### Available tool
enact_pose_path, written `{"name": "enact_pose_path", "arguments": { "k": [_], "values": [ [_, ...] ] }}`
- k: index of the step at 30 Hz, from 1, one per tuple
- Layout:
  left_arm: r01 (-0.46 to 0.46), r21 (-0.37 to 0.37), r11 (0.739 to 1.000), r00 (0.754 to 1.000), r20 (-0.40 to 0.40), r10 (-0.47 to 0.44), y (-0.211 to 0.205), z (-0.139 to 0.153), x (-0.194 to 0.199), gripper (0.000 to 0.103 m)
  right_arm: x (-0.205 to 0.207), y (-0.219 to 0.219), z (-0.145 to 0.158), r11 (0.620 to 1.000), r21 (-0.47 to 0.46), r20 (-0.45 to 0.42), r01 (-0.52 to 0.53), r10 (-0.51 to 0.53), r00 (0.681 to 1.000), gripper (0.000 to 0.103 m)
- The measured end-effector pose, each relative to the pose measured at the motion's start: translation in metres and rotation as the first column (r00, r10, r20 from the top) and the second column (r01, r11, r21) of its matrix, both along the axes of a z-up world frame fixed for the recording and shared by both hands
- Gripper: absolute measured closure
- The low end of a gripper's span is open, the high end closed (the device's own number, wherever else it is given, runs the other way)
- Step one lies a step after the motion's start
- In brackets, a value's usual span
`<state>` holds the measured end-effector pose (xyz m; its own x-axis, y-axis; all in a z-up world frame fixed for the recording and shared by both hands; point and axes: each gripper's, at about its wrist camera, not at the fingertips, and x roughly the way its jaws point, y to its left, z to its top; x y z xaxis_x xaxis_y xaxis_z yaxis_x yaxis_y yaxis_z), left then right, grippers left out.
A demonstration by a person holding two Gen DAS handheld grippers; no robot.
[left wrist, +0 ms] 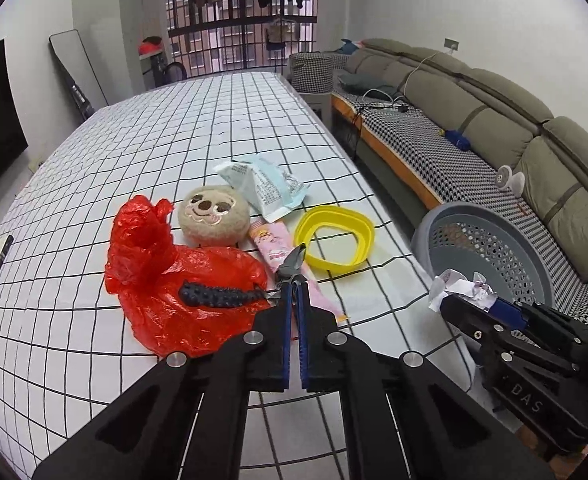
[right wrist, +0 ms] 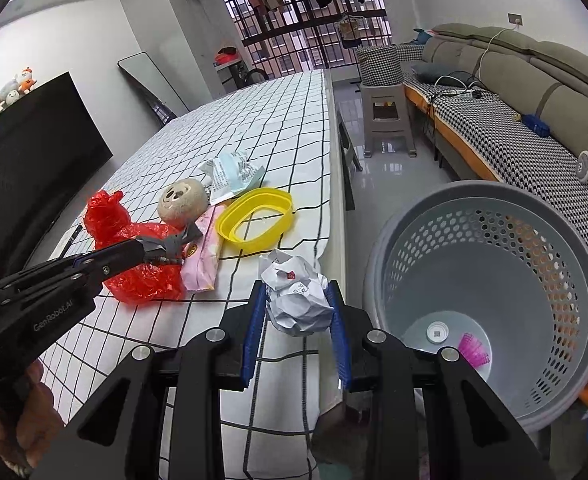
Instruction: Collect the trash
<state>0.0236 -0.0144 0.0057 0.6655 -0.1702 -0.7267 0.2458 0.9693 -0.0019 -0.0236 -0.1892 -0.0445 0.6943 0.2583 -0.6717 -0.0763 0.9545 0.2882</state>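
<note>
My left gripper [left wrist: 292, 276] is shut on a small dark grey scrap [right wrist: 170, 245], held just above the red plastic bag [left wrist: 182, 280] on the checked table. My right gripper [right wrist: 298, 304] is shut on a crumpled white paper ball [right wrist: 297, 300] near the table's right edge, beside the grey perforated basket [right wrist: 493, 208]. In the left wrist view the right gripper [left wrist: 469, 300] shows at the right with the paper ball [left wrist: 461, 286]. A pink wrapper [left wrist: 272, 248] and a white and blue packet [left wrist: 266, 188] lie near the bag.
A plush ball with a face [left wrist: 214, 216] and a yellow plastic ring [left wrist: 333, 240] lie on the table [left wrist: 174, 128]. A dark knobbly strip [left wrist: 214, 296] rests on the red bag. The basket holds a white cap [right wrist: 437, 332] and a pink item [right wrist: 473, 350]. A sofa [left wrist: 493, 120] stands at the right.
</note>
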Motion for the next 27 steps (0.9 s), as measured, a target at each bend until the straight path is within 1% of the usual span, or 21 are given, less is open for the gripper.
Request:
{"name": "enact_pose_path", "arguments": {
  "k": [4,13,21,27],
  "values": [
    [0.028,-0.021,0.999,1.0,-0.001,-0.028,-0.009,0.002,-0.002,0.1,-0.007,-0.009,0.003,0.999,-0.007,0.005,0.032,-0.032,0.999,0.073],
    [0.08,-0.052,0.995,0.997,0.025,-0.078,-0.026,0.013,-0.01,0.1,-0.015,-0.027,0.007,0.997,-0.013,0.007,0.077,-0.077,0.997,0.073],
    [0.13,-0.045,0.99,0.991,0.028,-0.129,-0.048,0.016,-0.012,0.1,-0.024,-0.045,0.011,0.994,-0.005,0.017,0.11,-0.11,0.994,0.073],
    [0.188,-0.035,0.982,0.982,0.032,-0.187,-0.081,0.018,-0.011,0.1,-0.033,-0.076,0.011,0.985,0.0,0.013,0.173,-0.173,0.985,0.073]
  ]
}}
